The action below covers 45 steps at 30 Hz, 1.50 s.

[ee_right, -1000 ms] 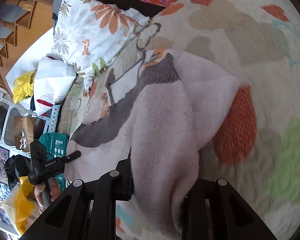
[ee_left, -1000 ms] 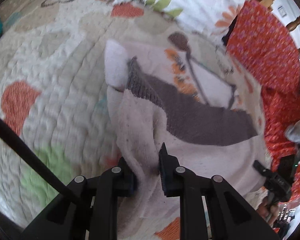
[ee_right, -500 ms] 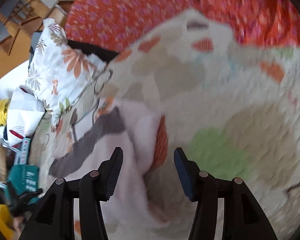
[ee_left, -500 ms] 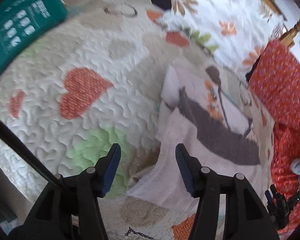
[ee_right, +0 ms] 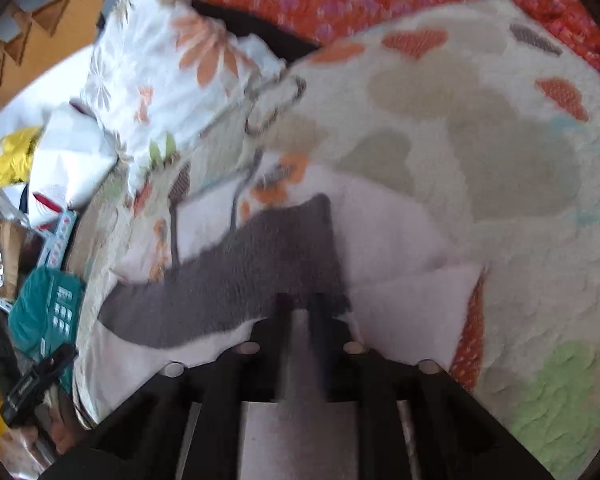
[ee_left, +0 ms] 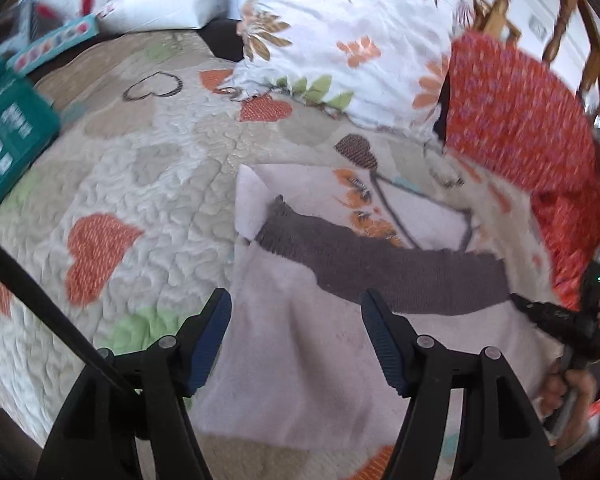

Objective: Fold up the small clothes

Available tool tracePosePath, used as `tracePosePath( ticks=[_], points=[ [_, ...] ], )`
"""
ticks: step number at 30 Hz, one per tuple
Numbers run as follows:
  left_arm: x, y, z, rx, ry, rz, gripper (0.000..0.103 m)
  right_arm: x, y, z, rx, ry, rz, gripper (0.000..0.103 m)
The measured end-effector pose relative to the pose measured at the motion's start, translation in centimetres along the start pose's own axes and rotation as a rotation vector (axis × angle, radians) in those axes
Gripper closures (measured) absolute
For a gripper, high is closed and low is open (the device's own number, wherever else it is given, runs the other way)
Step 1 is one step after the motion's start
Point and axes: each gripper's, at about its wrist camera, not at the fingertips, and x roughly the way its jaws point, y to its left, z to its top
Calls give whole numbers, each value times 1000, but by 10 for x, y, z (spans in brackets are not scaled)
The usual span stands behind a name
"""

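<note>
We have the left claw (ee_left: 296, 334) wide and empty above the garment (ee_left: 340, 304), half-folded mid-quilt (ee_left: 148, 184). Right claw (ee_right: 300, 308) looks narrow, blurred; grip unclear. Next: regrasp an edge, fold again.

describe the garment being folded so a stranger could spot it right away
Start at the heart-print quilt covering the bed. Below the floral pillow lies the small white garment, folded flat. Its broad dark grey band and orange print set it apart from the quilt's hearts.
</note>
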Motion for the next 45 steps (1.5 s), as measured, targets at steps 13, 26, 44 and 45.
tracePosePath(
  ticks=[13,26,44,45],
  points=[
    [46,66,20,-236,107,163,26,-15,-28,0,62,-72,-193,101],
    [6,122,21,-437,0,86,26,-65,69,-39,-226,-248,-156,67],
    [-37,161,22,-534,-57,63,26,46,252,-178,-835,31,0,49],
    [-43,171,20,-551,-69,78,26,50,263,-178,-837,27,9,49]
  ],
)
